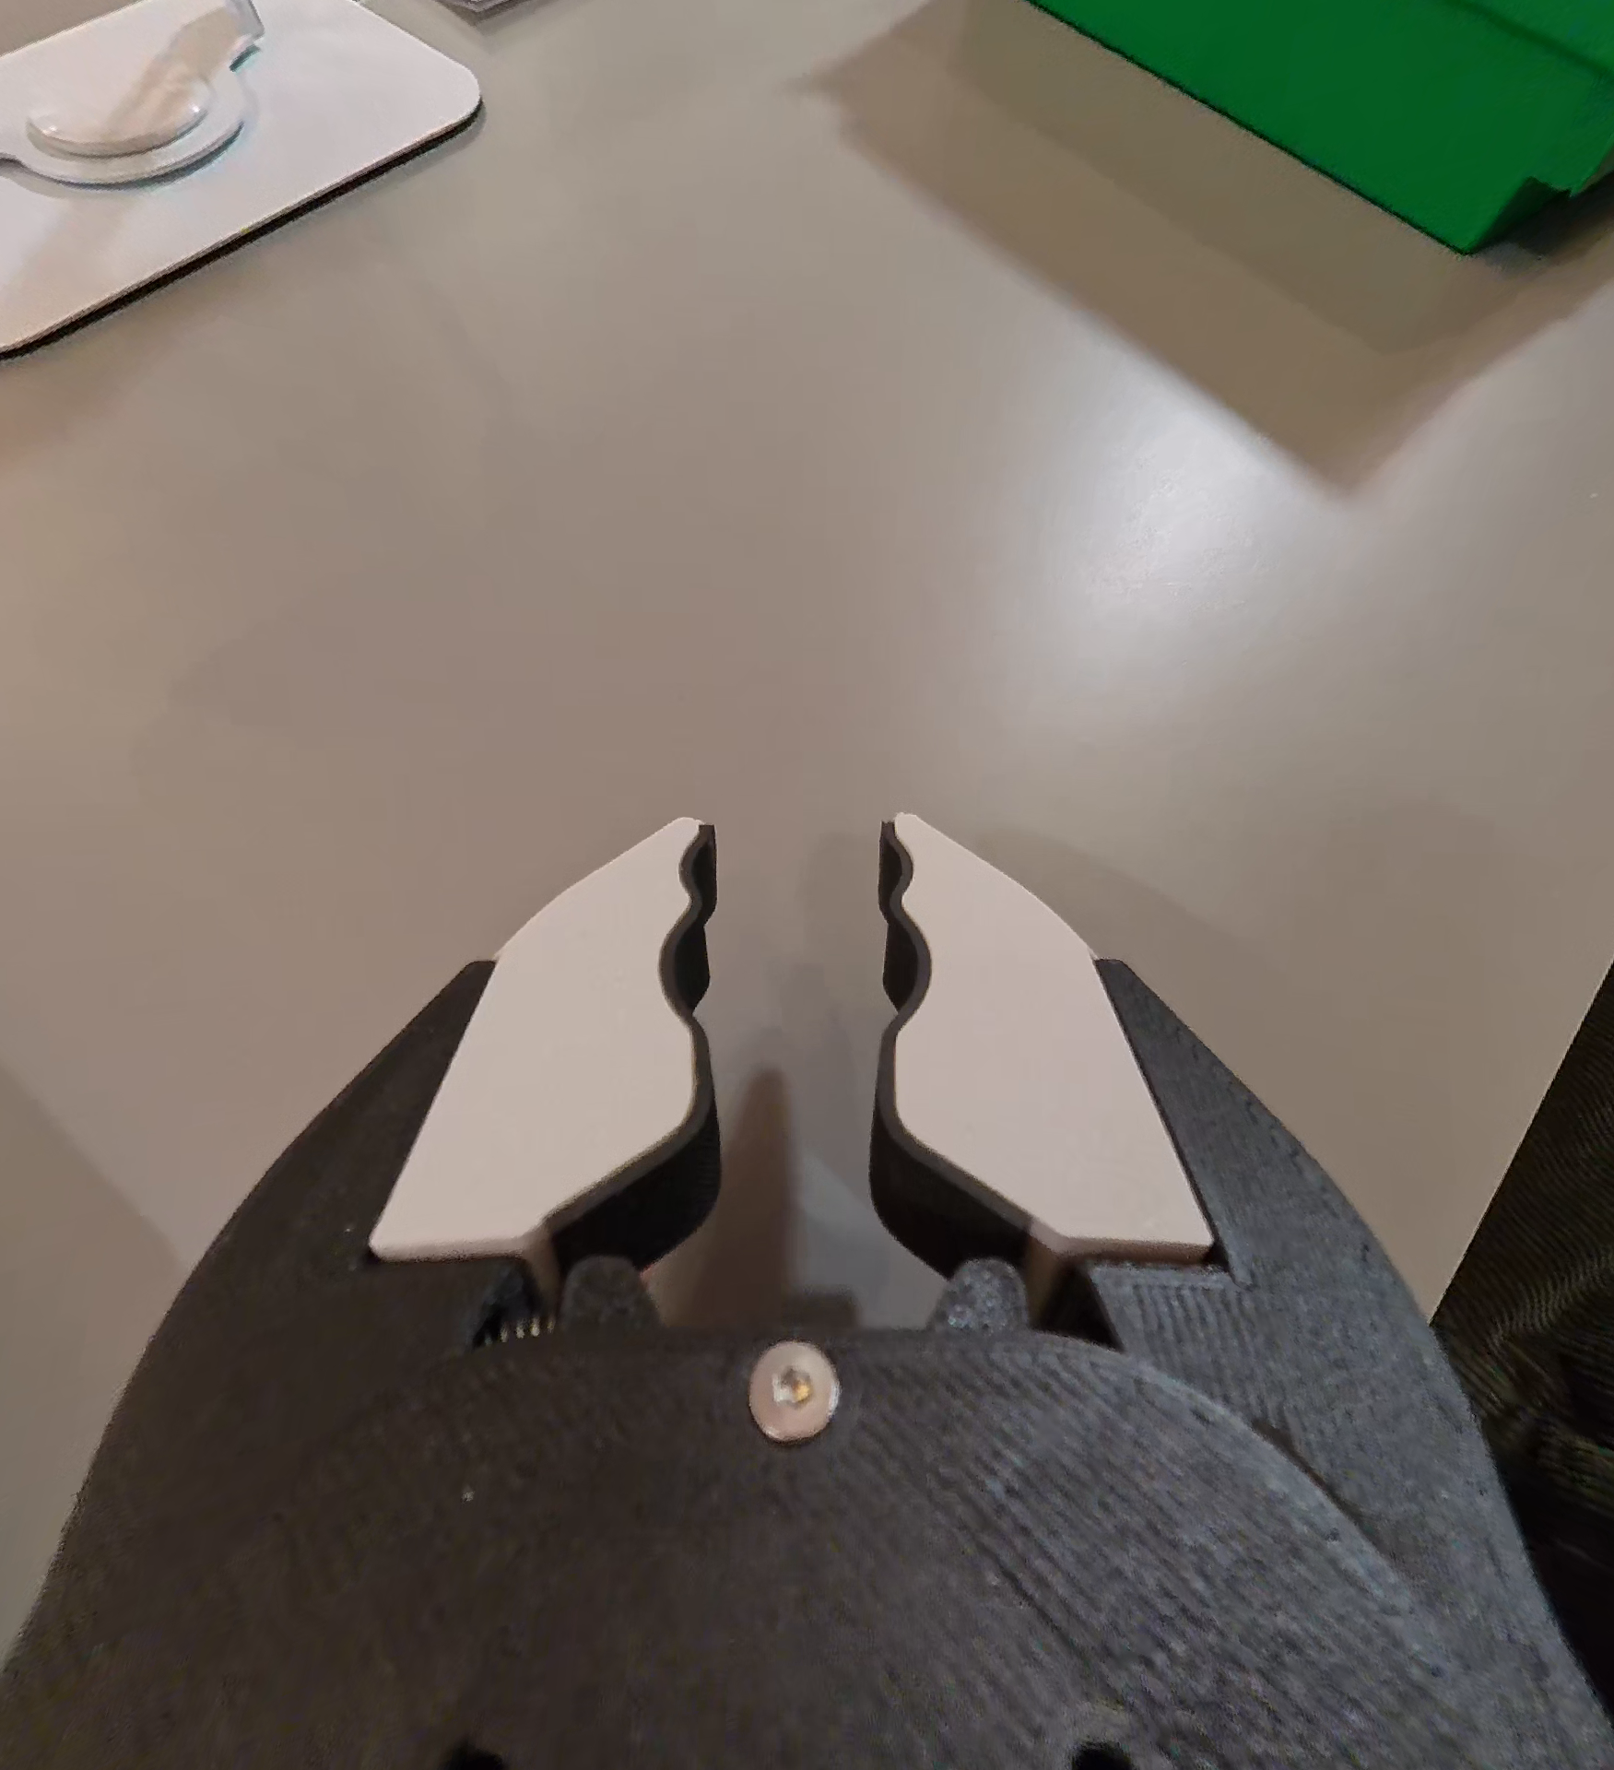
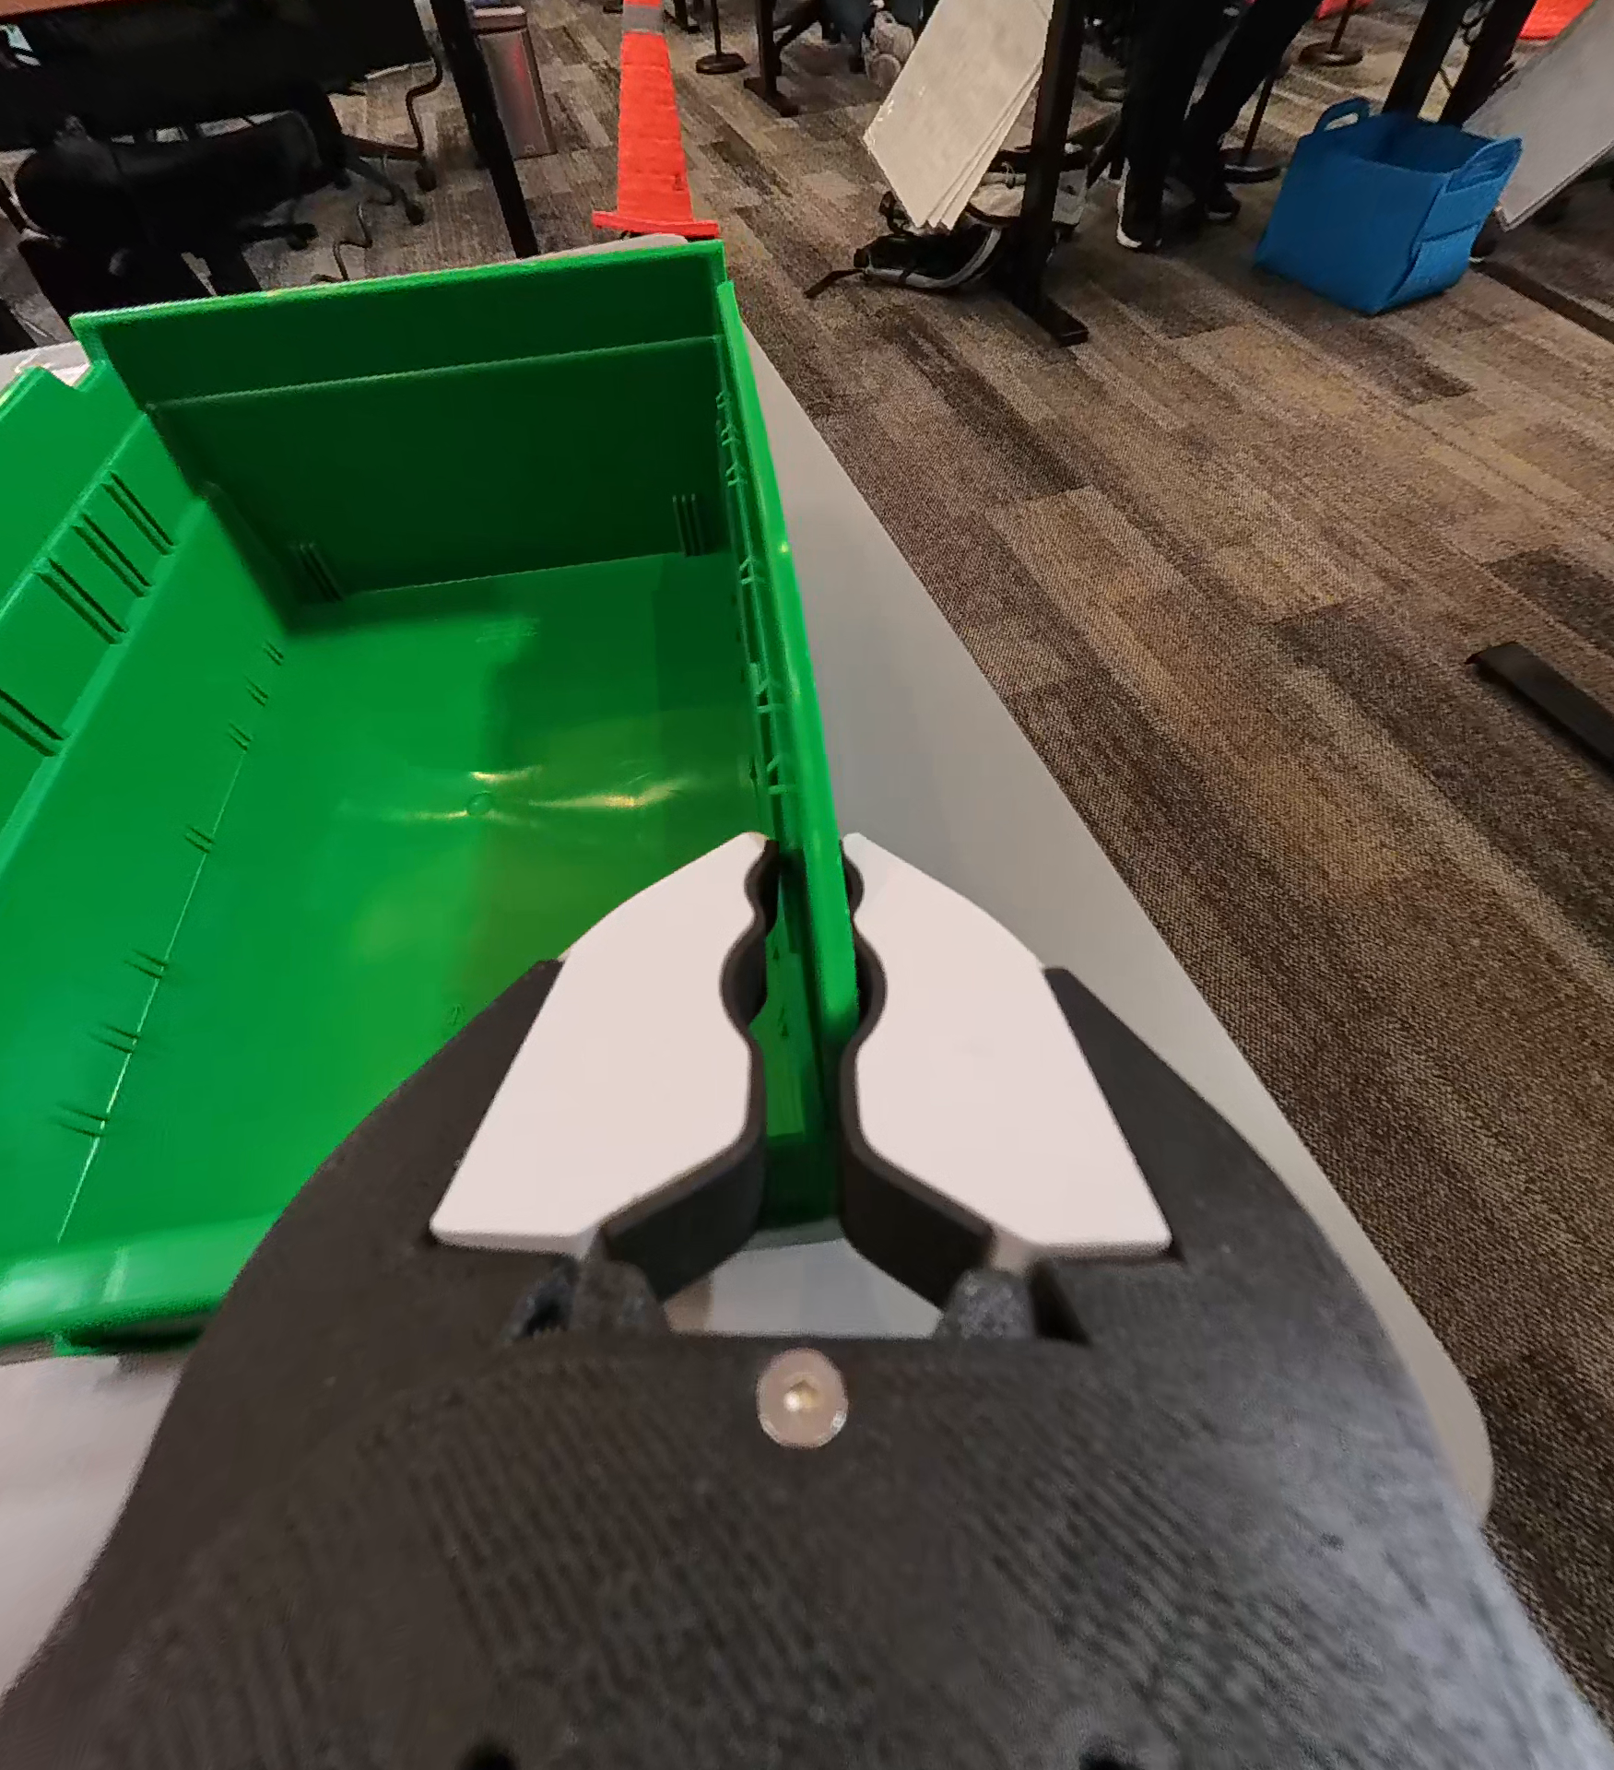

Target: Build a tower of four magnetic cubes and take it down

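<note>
While the green plastic bin (image 2: 400,728) sits on the grey table (image 1: 592,575), everything else places off it. Going L to R from the bin:

Far L of the bin, well apart, a white rounded mat (image 1: 238,182) lies flat on the table w/ a clear plastic blister-type piece (image 1: 128,124) on top; can't tell what that piece is. Between mat and bin, nearer the camera, the left gripper (image 1: 795,843) hovers over bare tabletop, jaws apart w/ a moderate gap, nothing between them, nothing touched. Only a corner of the bin (image 1: 1358,105) shows in the left wrist view, up and to the R of the tips.

At the bin's R side wall, the right gripper (image 2: 807,852) is closed down on the wall itself: one finger inside the bin, one outside, pads (image 2: 889,958) pressed against the green plastic near the front corner. Bin interior looks empty. R of the bin, a narrow strip of table, then the edge, then carpet floor; beyond it an orange cone (image 2: 649,124) and a blue fabric tote (image 2: 1387,211).

Handling, as a judgement: bin prob. light, stiff moulded plastic, glossy so a bit slippery; thin wall may flex under a one-sided pinch, so the bin could tilt or swing. Rim/wall near a corner seems the stiffest hold.

Pose: right gripper comes in low along the wall, pointing down its length. Left gripper angled down at the table, level, not rolled.
</note>
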Available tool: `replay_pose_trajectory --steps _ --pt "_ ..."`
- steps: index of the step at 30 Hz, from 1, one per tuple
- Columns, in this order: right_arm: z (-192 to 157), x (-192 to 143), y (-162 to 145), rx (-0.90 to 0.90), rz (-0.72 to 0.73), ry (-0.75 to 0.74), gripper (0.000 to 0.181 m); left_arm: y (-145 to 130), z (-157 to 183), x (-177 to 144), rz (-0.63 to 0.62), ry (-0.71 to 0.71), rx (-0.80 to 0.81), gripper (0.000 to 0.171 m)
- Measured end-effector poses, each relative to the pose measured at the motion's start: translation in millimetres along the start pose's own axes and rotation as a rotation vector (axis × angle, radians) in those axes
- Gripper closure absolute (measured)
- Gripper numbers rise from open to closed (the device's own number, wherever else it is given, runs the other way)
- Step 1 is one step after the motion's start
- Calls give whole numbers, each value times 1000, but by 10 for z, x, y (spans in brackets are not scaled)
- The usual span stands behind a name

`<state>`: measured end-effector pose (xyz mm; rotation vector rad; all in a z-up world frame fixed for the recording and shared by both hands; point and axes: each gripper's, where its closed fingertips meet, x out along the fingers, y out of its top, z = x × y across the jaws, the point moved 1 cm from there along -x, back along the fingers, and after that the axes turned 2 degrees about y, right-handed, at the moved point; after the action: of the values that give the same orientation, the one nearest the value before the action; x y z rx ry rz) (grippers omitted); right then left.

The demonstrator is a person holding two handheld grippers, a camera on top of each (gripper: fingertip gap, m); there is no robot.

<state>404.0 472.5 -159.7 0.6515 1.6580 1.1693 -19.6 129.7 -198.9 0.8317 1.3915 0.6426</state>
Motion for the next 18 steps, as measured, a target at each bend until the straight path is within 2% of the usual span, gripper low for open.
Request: replay_pose_trajectory --steps 7,18 --pt "-31 97 47 -12 -6 12 171 -70 -77 -78 -7 34 -17 138" --pt "-168 215 92 -89 -42 151 176 -174 -170 -197 -17 80 -42 138"
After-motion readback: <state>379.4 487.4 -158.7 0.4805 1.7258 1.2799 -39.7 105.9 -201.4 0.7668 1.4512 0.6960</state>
